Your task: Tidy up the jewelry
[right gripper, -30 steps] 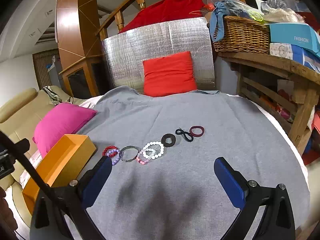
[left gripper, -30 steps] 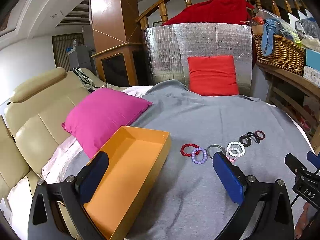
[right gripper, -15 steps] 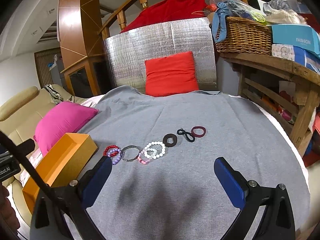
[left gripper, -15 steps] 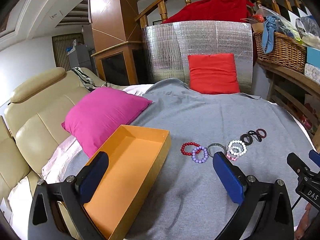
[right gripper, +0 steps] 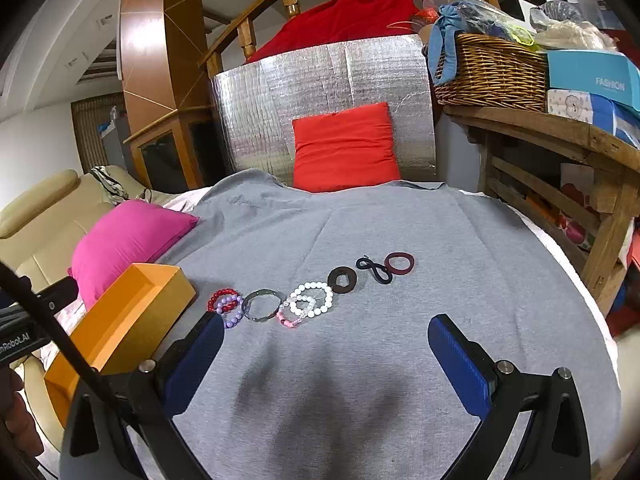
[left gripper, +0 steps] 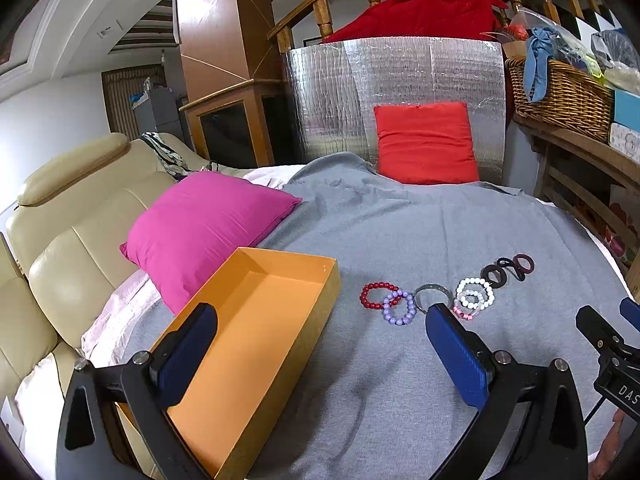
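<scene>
Home living room: leather sofa (left gripper: 60,216), staircase banister (left gripper: 328,8), cushions (left gripper: 424,144).

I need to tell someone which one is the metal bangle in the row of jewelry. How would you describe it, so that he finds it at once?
Start at the orange box on the grey cloth; a row of rings and bracelets runs away from it to the right. The metal bangle is third, just after the overlapping red bead bracelet and purple bead bracelet. It alone is a smooth grey band, without beads.
</scene>
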Demonstrator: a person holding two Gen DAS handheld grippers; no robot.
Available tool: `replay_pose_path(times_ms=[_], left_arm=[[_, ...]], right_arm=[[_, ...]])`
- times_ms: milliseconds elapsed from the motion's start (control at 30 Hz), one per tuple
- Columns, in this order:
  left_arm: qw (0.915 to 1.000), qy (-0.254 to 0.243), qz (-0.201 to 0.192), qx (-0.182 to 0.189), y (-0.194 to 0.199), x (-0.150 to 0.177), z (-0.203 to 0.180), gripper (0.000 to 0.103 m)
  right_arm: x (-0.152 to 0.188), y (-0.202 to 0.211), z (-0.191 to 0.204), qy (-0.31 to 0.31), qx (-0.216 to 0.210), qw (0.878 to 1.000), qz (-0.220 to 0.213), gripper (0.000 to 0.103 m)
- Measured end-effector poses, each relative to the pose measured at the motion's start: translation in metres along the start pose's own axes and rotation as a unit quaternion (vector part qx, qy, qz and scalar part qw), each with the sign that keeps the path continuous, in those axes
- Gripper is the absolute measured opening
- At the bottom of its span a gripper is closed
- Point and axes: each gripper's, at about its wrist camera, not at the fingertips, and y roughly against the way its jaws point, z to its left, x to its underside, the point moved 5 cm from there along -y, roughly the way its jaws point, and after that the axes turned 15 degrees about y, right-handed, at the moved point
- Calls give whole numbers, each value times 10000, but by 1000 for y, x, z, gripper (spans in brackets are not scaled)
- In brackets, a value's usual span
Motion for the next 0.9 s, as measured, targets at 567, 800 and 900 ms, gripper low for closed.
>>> replay_pose_path(times_ms=[567, 800, 900], left_arm=[[9999, -53, 95, 72, -18, -1, -12, 103], [9998, -88, 157, 125, -34, -3, -21, 103], [9995, -124, 248, 155, -47, -2, -26, 103]], right_arm=[[-1, -7, -4, 62, -25, 10000, 47, 103], [-3, -21, -7, 125, -58, 9998, 155, 103], [-4, -32, -10, 130, -137, 9996, 209, 103]])
